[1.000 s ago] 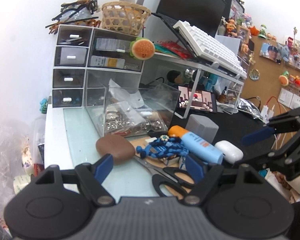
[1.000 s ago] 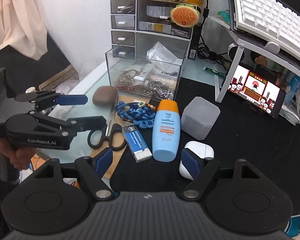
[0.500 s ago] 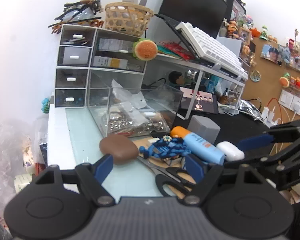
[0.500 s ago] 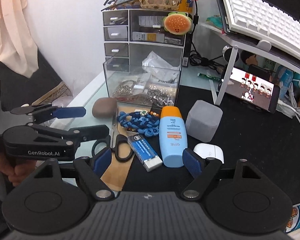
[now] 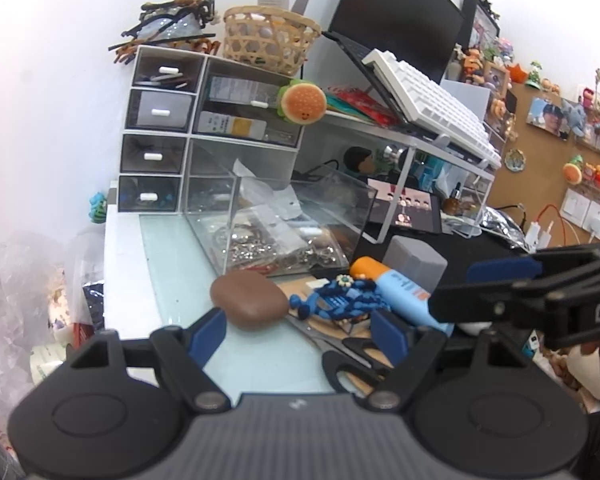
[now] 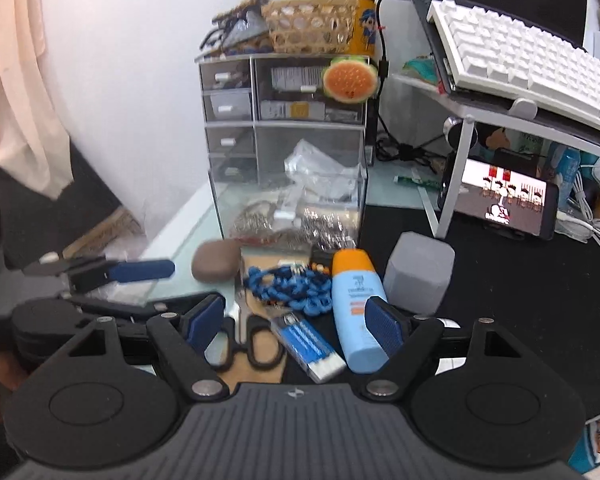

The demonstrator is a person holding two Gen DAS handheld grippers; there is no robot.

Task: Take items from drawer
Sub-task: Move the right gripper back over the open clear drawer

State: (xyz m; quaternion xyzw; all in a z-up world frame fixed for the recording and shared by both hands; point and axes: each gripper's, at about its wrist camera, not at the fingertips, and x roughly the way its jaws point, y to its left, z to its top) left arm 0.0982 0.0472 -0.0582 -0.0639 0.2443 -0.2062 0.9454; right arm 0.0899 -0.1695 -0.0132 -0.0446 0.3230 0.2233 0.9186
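I'm seeing a cluttered bench by a white wall; the clear drawer is sitting pulled out. Both claws are gaping, empty; the right view has tilted upward.

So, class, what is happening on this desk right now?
A person holds a gripper in each hand; the left gripper and the right gripper are both open and empty. The clear drawer stands pulled out, with bags inside. Scissors, a sunscreen bottle and blue beads lie before it.

Brown pouch, blue-and-orange bottle, grey cube
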